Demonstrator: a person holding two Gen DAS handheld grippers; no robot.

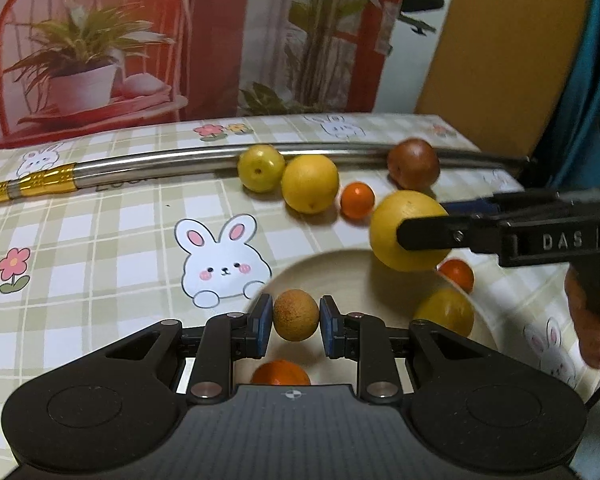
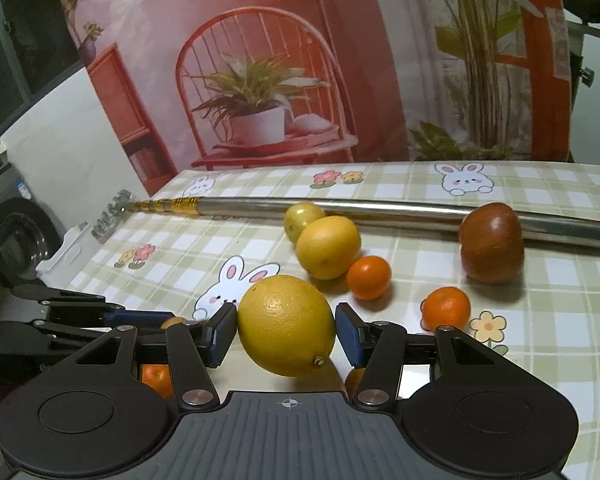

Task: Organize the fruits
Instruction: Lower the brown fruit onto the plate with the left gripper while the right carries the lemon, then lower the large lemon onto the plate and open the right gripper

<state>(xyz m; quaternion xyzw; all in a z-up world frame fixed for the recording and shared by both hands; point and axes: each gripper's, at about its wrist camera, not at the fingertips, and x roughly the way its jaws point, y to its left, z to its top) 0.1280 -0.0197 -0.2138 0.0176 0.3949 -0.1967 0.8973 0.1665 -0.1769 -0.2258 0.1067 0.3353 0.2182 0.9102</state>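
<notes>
The left tool (image 1: pixel 296 321) is clamped on a small tan round fruit (image 1: pixel 296 314), held above the cream plate (image 1: pixel 340 276). The right tool (image 2: pixel 286 330) grips a big yellow lemon (image 2: pixel 286 324) over the plate's far rim. Inside the plate lie a yellow-green fruit (image 1: pixel 446 312) and a small orange (image 1: pixel 282 373). Beyond the plate, on the checked tabletop (image 1: pixel 100 240), sit another lemon (image 1: pixel 310 183), a yellow plum-like fruit (image 1: pixel 260 168), two small oranges (image 2: pixel 369 277) and a dark red-brown fruit (image 2: pixel 491 242) against a metal rod (image 1: pixel 160 162).
</notes>
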